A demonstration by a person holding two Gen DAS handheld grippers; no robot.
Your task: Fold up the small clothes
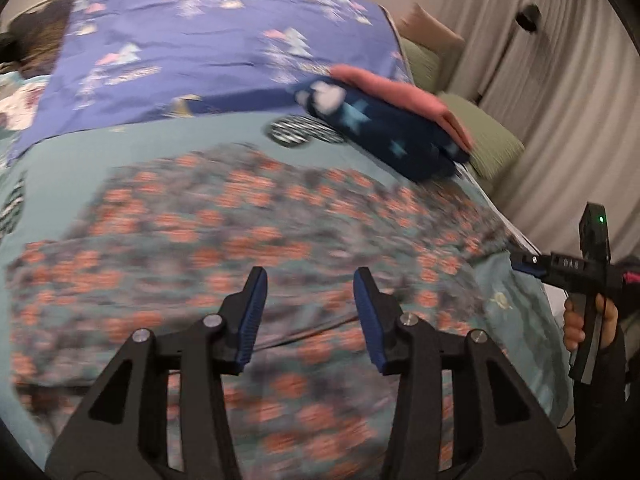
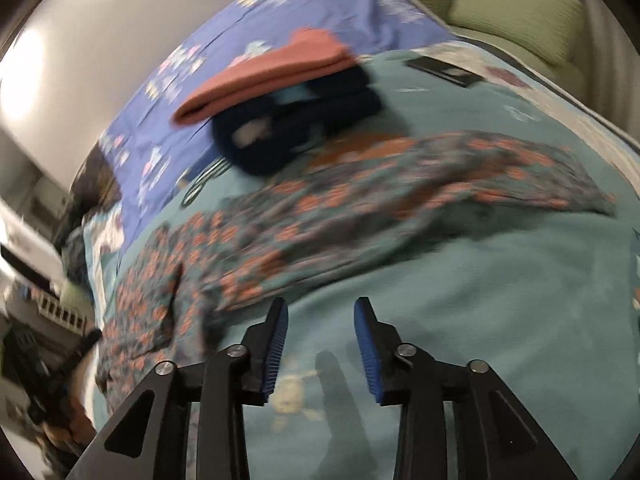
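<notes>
A small garment with an orange flower print [image 1: 240, 248] lies spread on the teal bed cover [image 1: 168, 140]; it also shows in the right wrist view [image 2: 320, 208]. My left gripper [image 1: 310, 280] is open and empty just above the garment's middle. My right gripper [image 2: 321, 308] is open and empty over bare teal cover, just off the garment's near edge. The right gripper also shows at the right edge of the left wrist view [image 1: 520, 262]. Both views are motion-blurred.
A stack of folded clothes, pink [image 1: 404, 96] on dark blue with stars [image 1: 384, 132], sits at the far right of the bed; it also shows in the right wrist view [image 2: 272, 80]. A purple sheet [image 1: 220, 44] covers the far side. Green cushions [image 1: 488, 136] and curtains lie beyond the bed edge.
</notes>
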